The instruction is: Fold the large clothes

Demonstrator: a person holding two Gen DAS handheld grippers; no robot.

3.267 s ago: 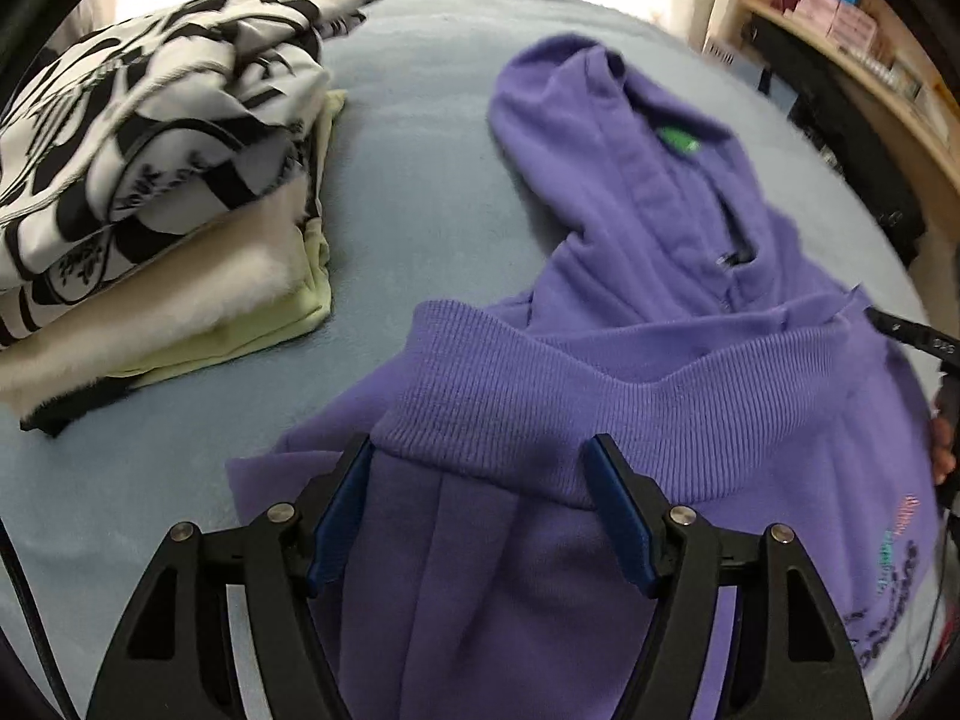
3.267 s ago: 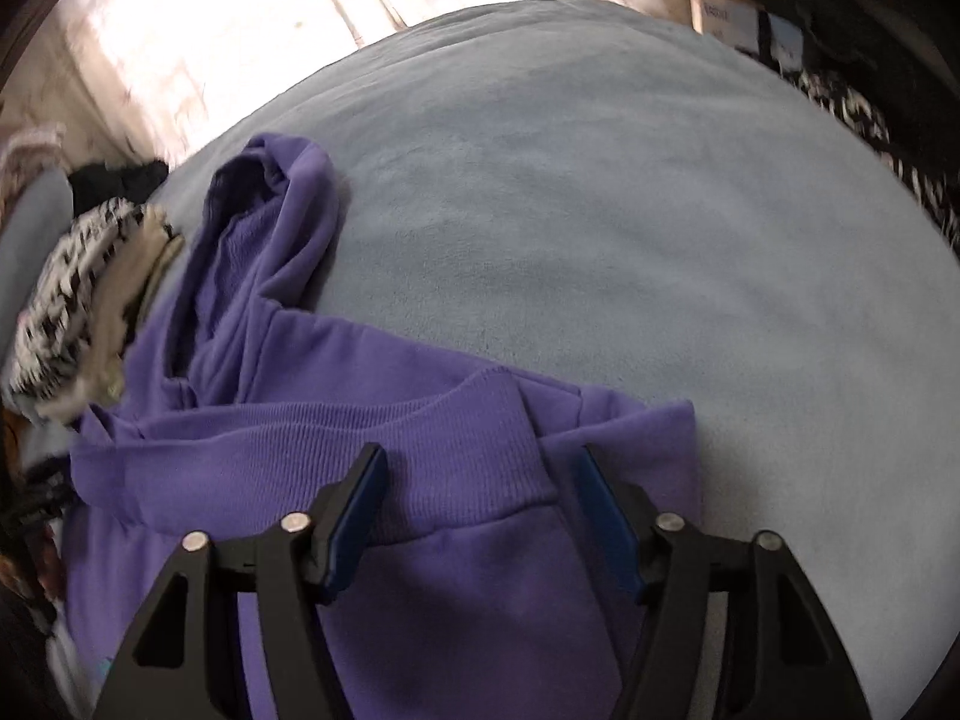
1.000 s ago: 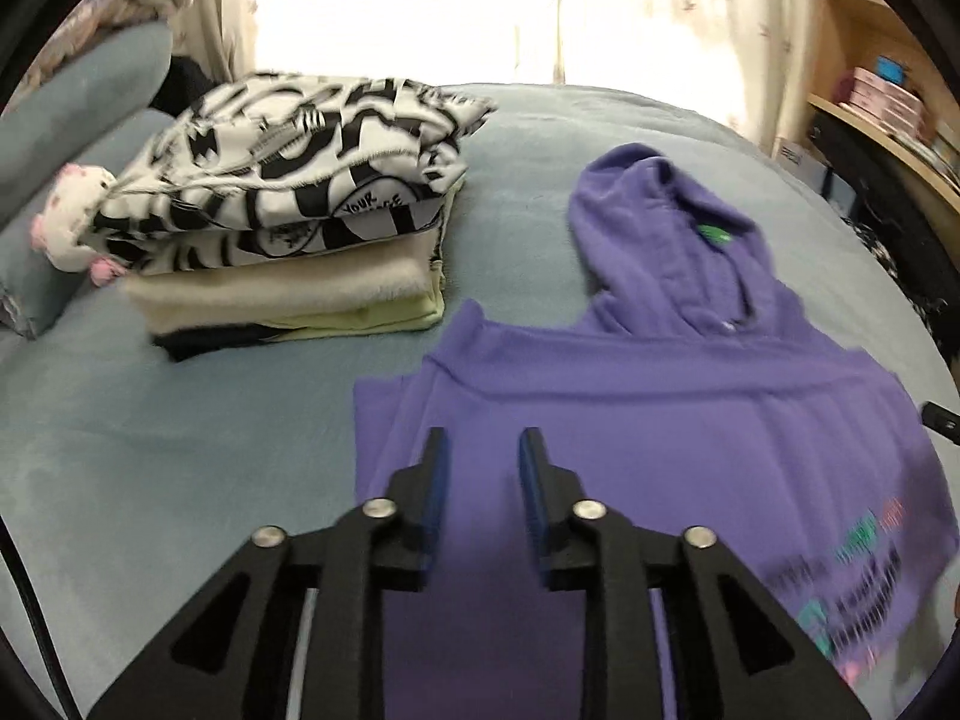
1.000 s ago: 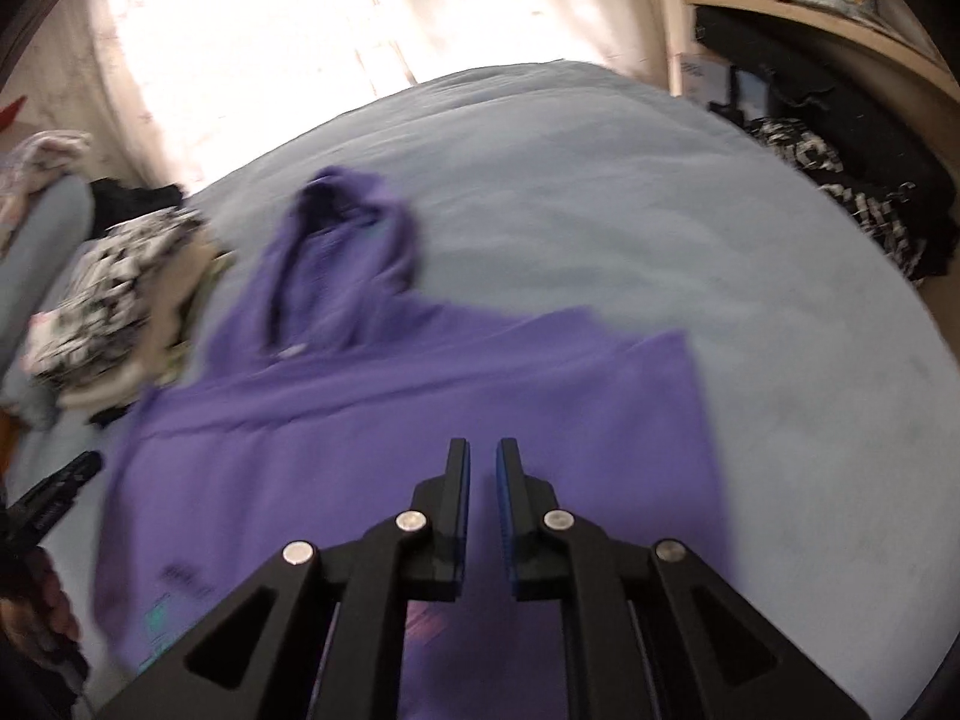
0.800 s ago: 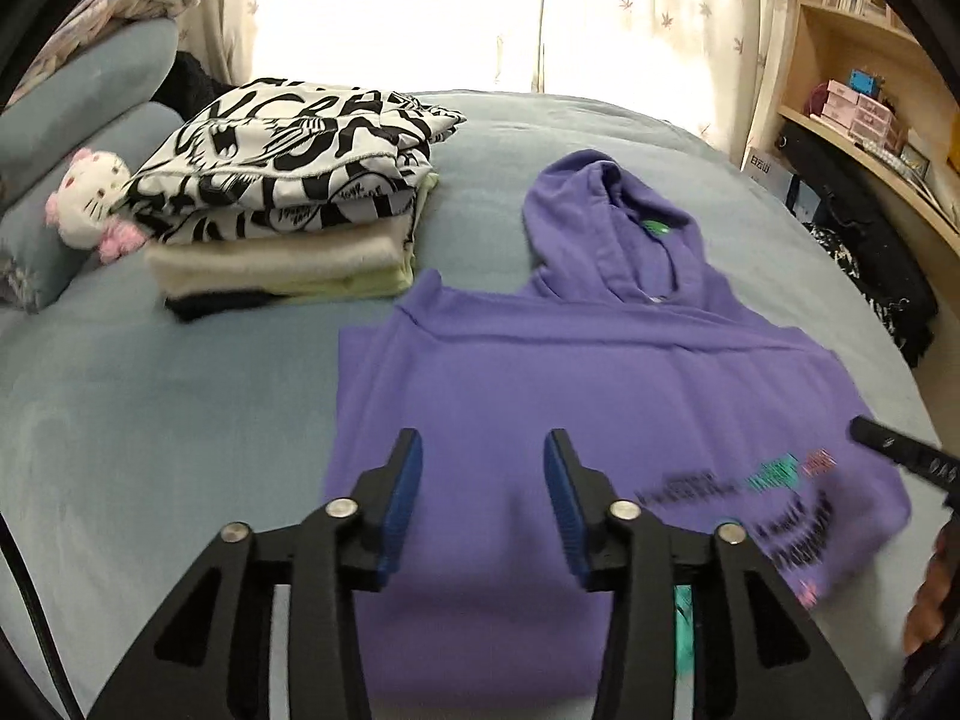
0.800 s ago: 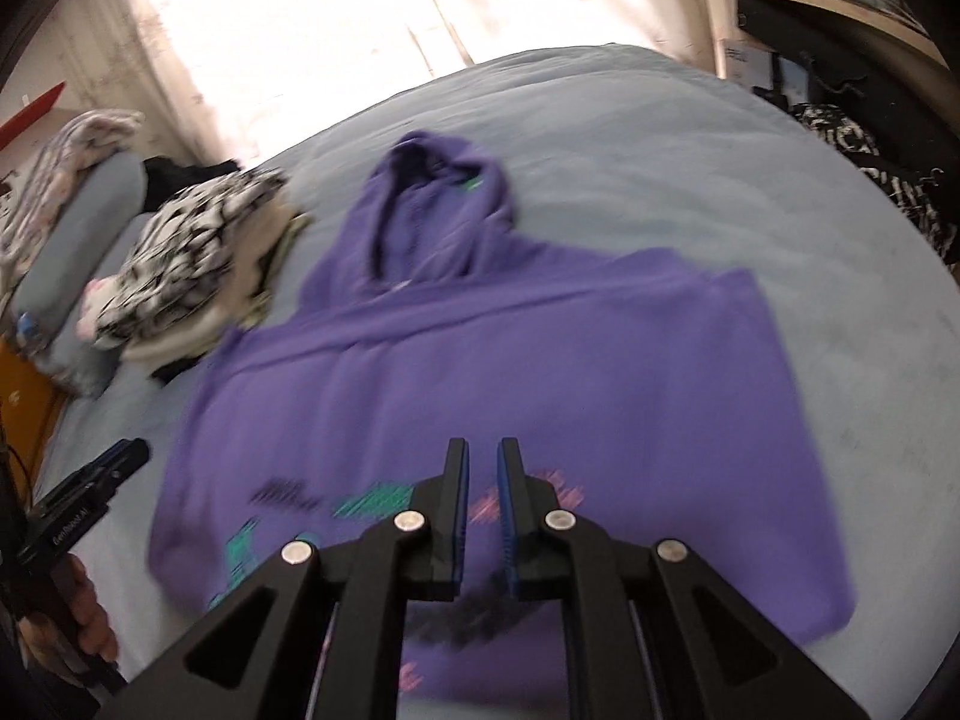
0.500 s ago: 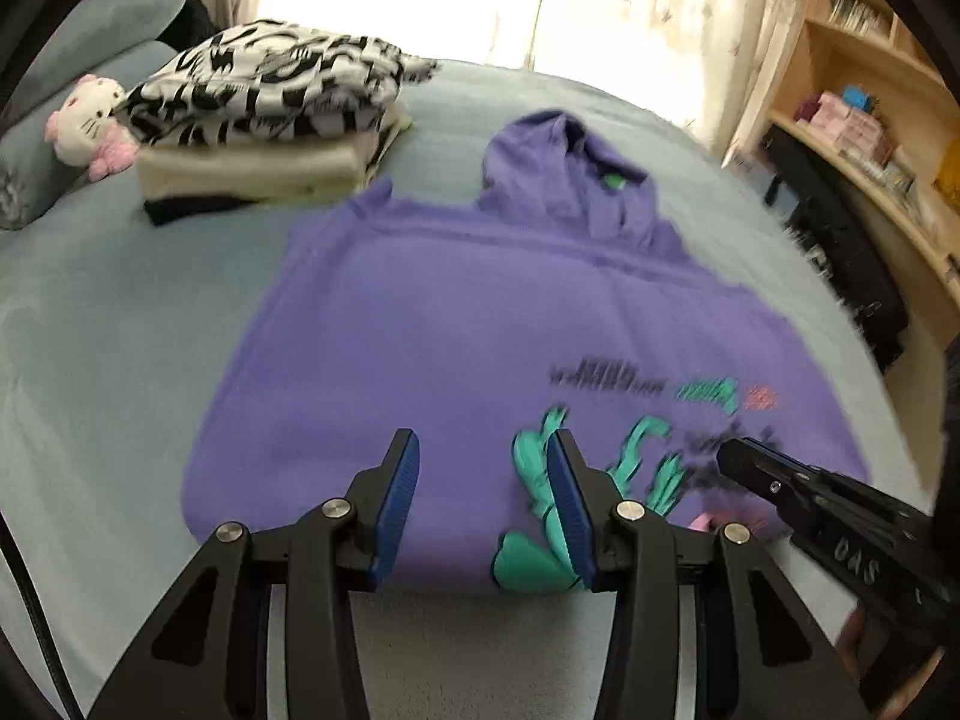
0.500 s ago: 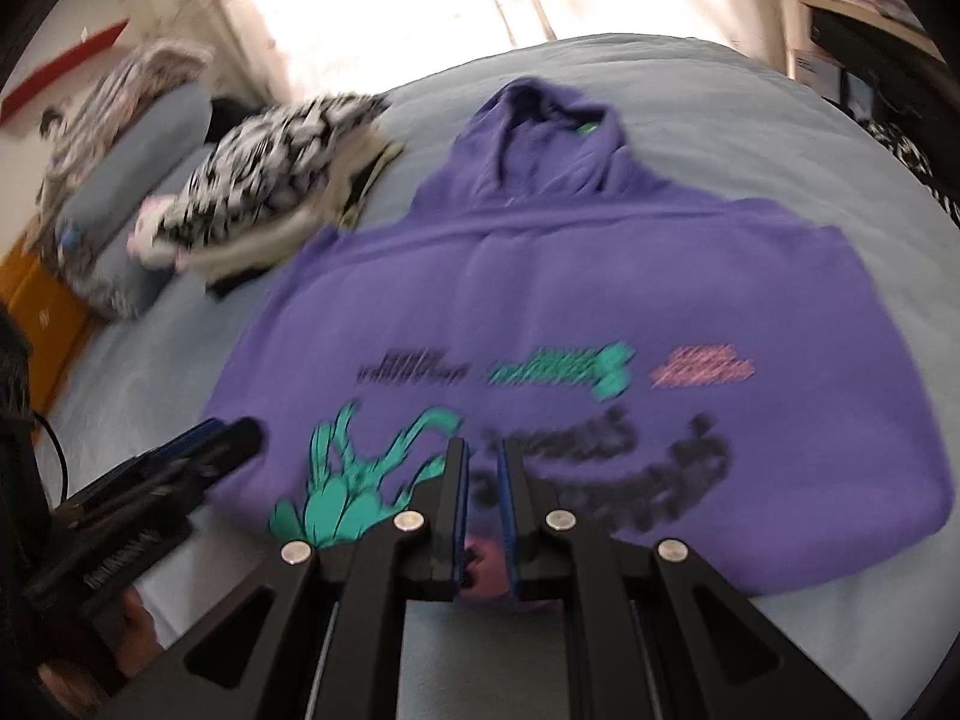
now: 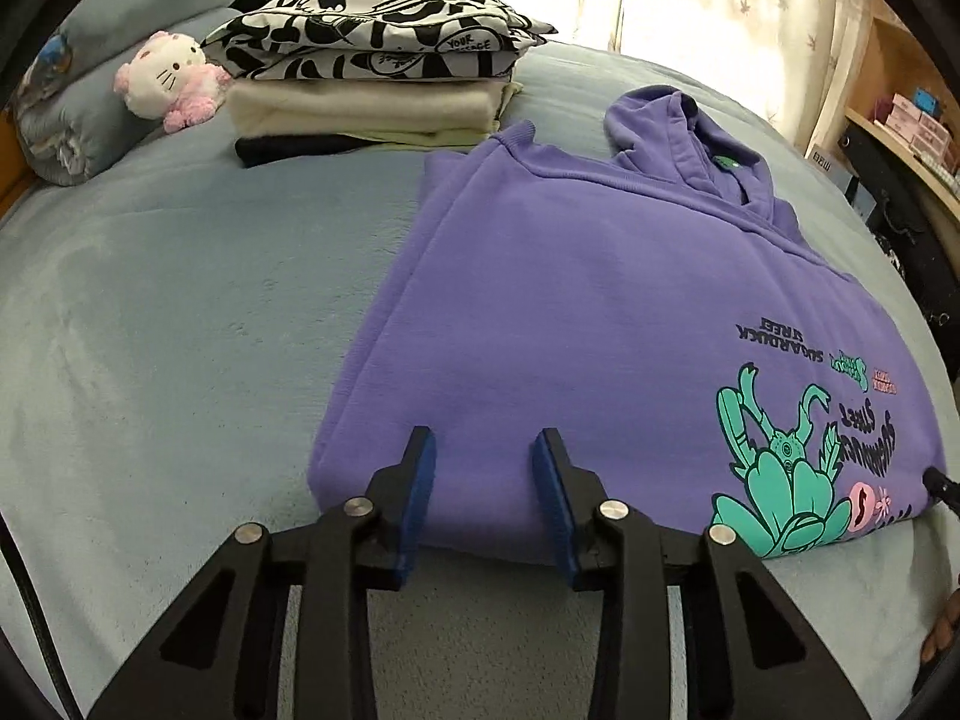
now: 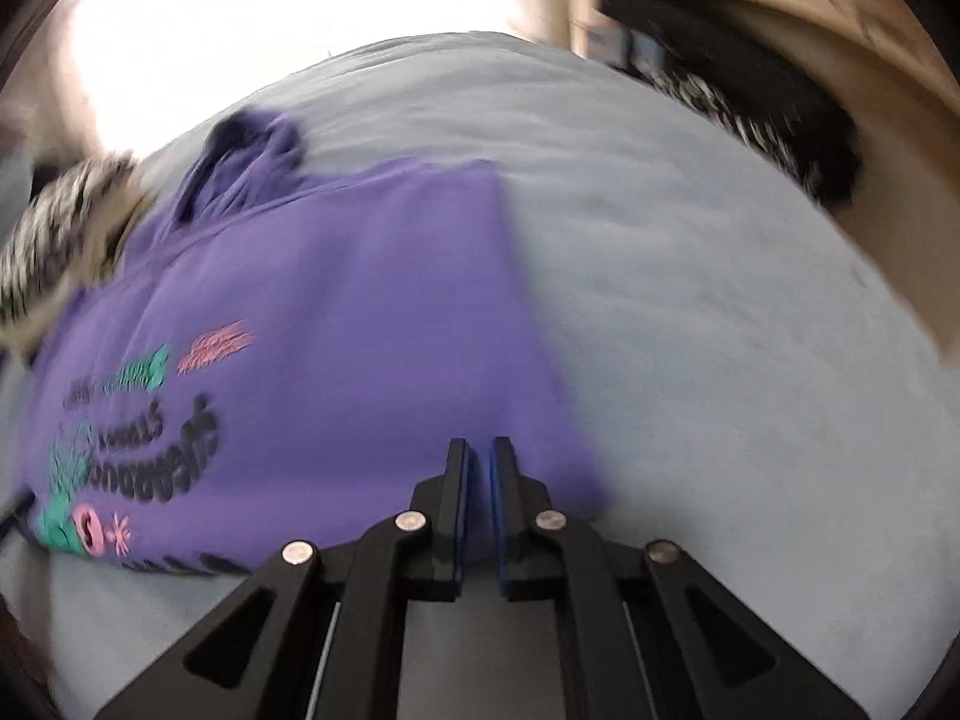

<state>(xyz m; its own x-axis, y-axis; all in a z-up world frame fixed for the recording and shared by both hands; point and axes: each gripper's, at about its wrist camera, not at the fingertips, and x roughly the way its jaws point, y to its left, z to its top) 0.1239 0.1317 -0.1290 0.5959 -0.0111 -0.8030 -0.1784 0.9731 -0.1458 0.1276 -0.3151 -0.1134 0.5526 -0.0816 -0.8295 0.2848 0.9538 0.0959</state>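
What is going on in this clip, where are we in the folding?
A person with a handheld gripper in each hand is folding a purple hooded sweatshirt on a grey-blue bed. It lies folded with its printed side up and hood at the far end. The left gripper is open at the near folded edge, holding nothing. The right gripper is nearly closed near the other corner; that view is blurred. A stack of folded clothes sits beyond.

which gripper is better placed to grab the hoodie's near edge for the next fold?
Probably left. The left gripper is open, its fingers straddling the near folded edge of the purple hoodie. The right gripper sits near the hoodie's right corner but is nearly shut, and its view is motion-blurred.
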